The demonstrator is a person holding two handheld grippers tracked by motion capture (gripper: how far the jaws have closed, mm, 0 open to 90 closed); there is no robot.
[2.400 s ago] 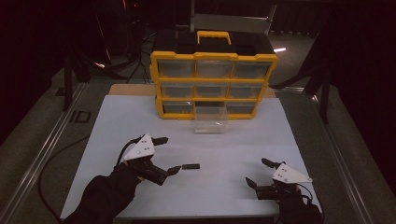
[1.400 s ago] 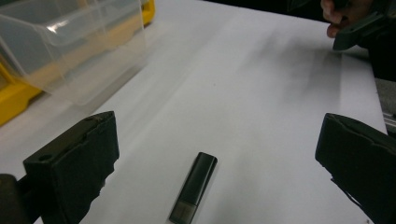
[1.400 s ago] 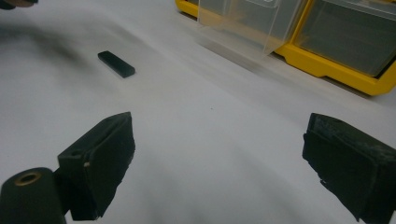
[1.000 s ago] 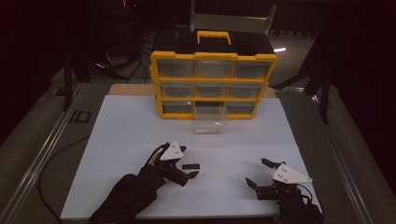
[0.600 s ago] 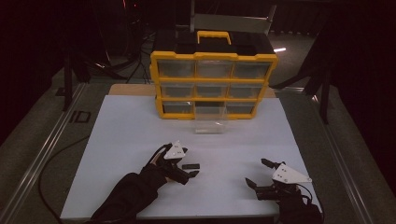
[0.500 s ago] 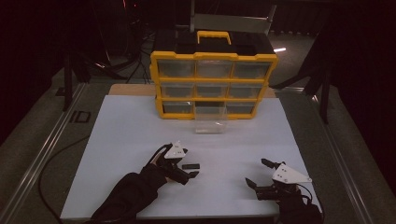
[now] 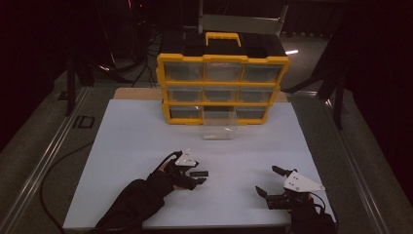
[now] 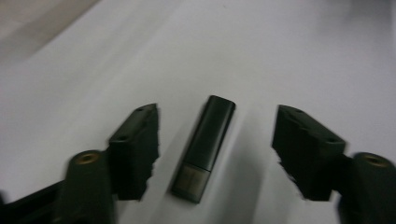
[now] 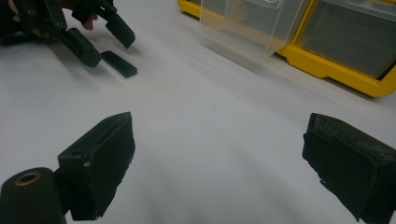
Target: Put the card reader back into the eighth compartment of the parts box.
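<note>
Left tool (image 8: 215,154): jaws were spread wide and low over the white counter (image 7: 126,141), one on each side of the stick, gripping nothing yet.
Stick (image 8: 204,148): a small black USB-style stick lay flat on the counter between those jaws, touching neither one; in the high view it sat at the front-left of the sheet (image 7: 198,173), well apart from the organiser.
Long axis: in the left gripper view the stick ran along the tool's reach, leaning a little to the right, paler metal-looking end nearest the camera, plain dark end pointing away. On the counter it ran roughly left to right.
Step in hand: this looked like the lining-up just before a pinch.
Next move, as a judgement: close squarely on the stick's two long sides, low enough to catch a thin body, then lift.
Pulled-out drawer (image 7: 218,126): a clear bin stood out from the bottom row of the yellow organiser (image 7: 223,87), a likely home for the stick.
Right tool (image 7: 272,184): rested at the front-right, jaws wide apart and empty, pointed across the sheet.
</note>
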